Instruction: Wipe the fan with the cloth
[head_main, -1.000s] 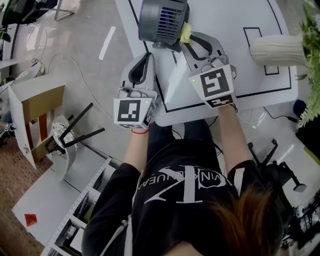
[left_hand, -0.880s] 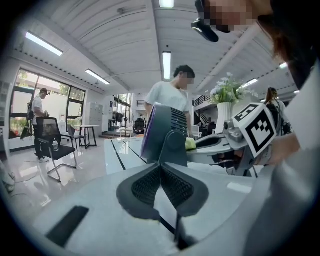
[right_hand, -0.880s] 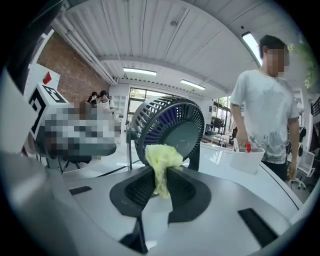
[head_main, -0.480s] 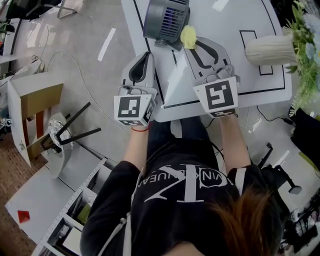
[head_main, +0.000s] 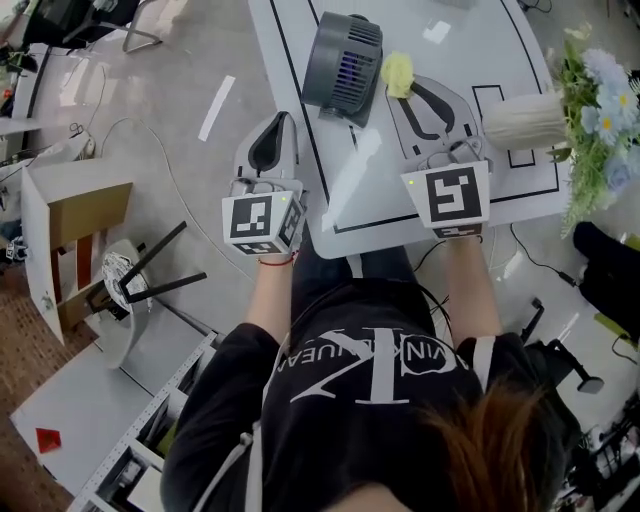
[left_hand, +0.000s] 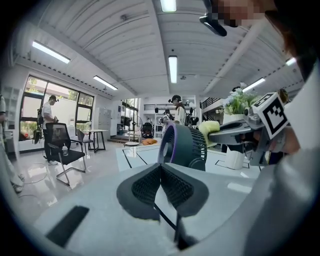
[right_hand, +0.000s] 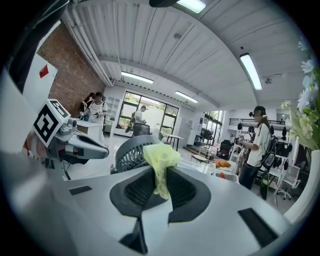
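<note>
we judge the wiping to be at its very start. the cloth, a small yellow wad, is already picked up and pinched in the right gripper, whose jaws are clamped on it with a tuft poking out past the tips. it hangs just beside the fan, on the fan's right side in the head view. whether it touches the grille we cannot tell; in the right gripper view it sits in front of the grille. the fan, dark grey with a purple rim, stands upright. nothing on it shows us which parts have been wiped, so as far as we can see the whole rub over grille and casing is left to do. the left gripper is clenched on nothing, jaws pressed together, below and left of the fan in the head view, not steadying it. the fan stands on a white table marked with black lines, and to the fan's right is a white ribbed vase with flowers. beyond the fan opens a big bright room with a glossy grey floor, strip lights, tall windows, a chair and people standing far off.
</note>
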